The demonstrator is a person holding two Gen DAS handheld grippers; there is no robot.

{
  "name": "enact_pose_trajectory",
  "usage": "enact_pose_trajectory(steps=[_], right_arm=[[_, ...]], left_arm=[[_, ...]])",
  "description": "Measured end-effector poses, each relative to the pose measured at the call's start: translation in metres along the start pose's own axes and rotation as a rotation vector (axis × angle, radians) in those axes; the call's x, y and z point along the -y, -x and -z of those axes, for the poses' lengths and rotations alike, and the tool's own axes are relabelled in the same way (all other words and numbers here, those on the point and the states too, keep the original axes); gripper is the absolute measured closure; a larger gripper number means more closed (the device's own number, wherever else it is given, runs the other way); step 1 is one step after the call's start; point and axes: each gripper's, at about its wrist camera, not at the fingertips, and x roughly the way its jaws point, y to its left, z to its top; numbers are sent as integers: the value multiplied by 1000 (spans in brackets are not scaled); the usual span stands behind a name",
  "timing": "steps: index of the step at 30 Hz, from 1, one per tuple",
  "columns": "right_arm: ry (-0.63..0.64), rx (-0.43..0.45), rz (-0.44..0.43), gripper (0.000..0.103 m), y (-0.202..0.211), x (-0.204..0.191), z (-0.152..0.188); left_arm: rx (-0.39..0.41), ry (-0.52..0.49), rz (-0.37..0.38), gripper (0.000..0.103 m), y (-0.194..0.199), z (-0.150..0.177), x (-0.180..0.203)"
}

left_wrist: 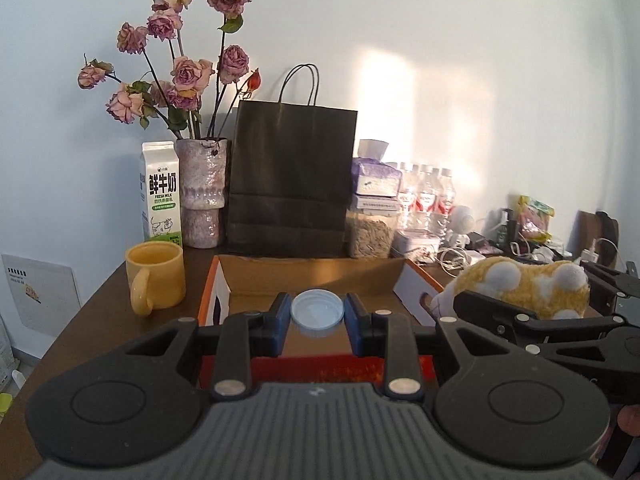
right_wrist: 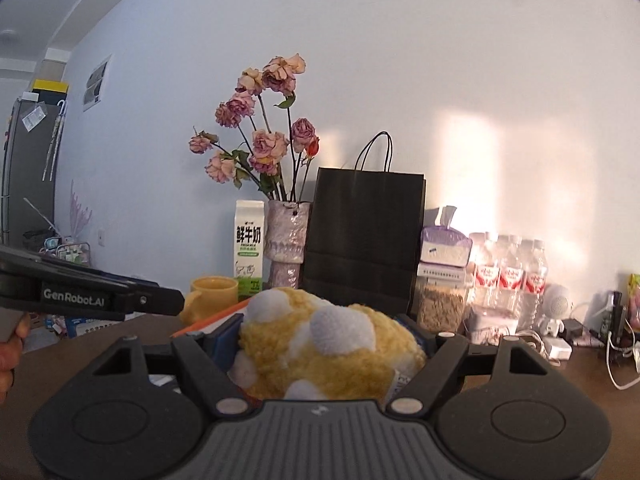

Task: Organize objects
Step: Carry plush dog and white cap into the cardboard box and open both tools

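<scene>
We hold 2 things above the open cardboard box [left_wrist: 316, 280]: left gripper [left_wrist: 317, 316] fingers pinch a white cap [left_wrist: 317, 312], right gripper [right_wrist: 328, 344] fingers clasp a plush toy [right_wrist: 328, 344]. Neither is boxed yet.

Beyond the tool, along the wall, a milk carton [left_wrist: 159, 192] stands just left of a textured vase [left_wrist: 202, 194] of faded pink roses [left_wrist: 188, 74]. A black paper bag [left_wrist: 290, 182] stands right of the vase. Further right sit a jar of grain [left_wrist: 370, 230], a tissue pack [left_wrist: 376, 174] and water bottles [left_wrist: 426, 196]. Cables [left_wrist: 456, 256] lie on the tabletop [left_wrist: 96, 304].
</scene>
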Motion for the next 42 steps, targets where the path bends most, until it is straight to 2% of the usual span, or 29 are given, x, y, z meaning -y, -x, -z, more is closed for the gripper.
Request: enact_pose_trajectory(steps=[8,15,17,20,27,29,30,31,33,42], right_arm=[[5,-23,27,25,-81,15,-12],[-10,-57,85,25,-147,28,-2],[-23,-70,106,25,-159,34,4],[-24,-101,107,25,-167,39,14],[-36,-191,94,22,-178,43,25],[-50,-219,93,18,-181,44,28],[-54,-229,101,10,-182,45,28],[-57,-245,108,0,-183,46,28],[-61,-276,110,0,-185,46,29],[-72,-299,84,0,-183,43,26]], left_arm=[[-13,3,-42,73,-62,-20,-8],[-11,2,-85,73,-115,-28,-14],[-8,20,-100,73,-127,-26,-19],[-59,24,-108,73,-145,-21,-25],[-126,13,-115,73,-161,-9,-25],[-137,25,-123,52,-162,-8,-27],[-137,31,-132,23,-161,-8,-28],[-127,33,-147,0,-160,-9,-29],[-105,22,-184,0,-157,-11,-28],[-100,35,-170,0,-153,-13,-29]])
